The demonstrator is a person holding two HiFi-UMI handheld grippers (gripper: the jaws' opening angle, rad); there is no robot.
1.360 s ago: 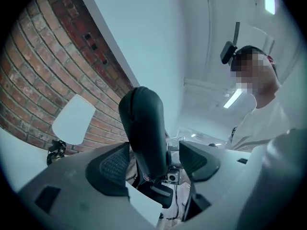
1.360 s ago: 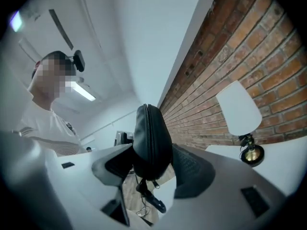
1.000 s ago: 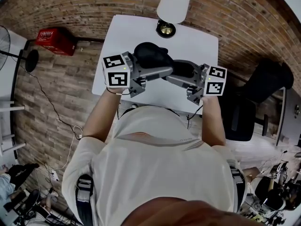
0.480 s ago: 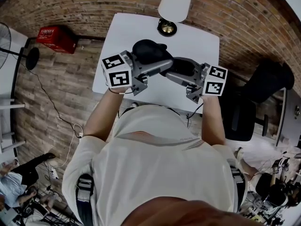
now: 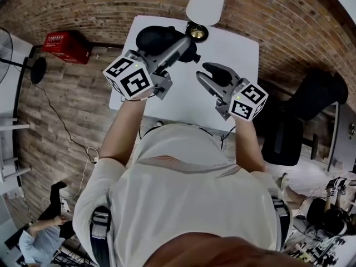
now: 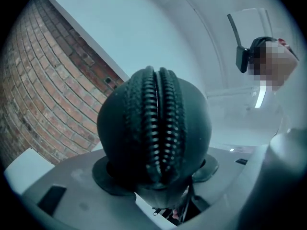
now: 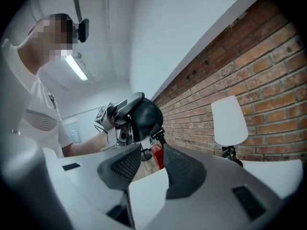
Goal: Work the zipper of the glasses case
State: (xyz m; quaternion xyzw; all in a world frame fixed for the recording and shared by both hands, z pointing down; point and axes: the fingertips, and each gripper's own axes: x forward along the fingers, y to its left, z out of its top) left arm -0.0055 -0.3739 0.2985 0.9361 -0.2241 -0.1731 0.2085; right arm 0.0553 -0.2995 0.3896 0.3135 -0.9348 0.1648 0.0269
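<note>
My left gripper is shut on the black glasses case, which it holds raised over the far left part of the white table. In the left gripper view the case sits end-on between the jaws, with its closed zipper running up the middle towards the camera. My right gripper hangs to the right of the case, clear of it. Its jaws have just been closing, with nothing between them. In the right gripper view the gripper points at the case, which is a short way off.
A white-shaded lamp stands at the table's far edge, just beyond the case. A red box and a fan are on the wooden floor at left. A black chair stands at right. A brick wall runs behind.
My left gripper has swung the case up and away, towards the lamp. The right gripper, earlier close to the case's right end, now stands apart from it with narrower jaws.
</note>
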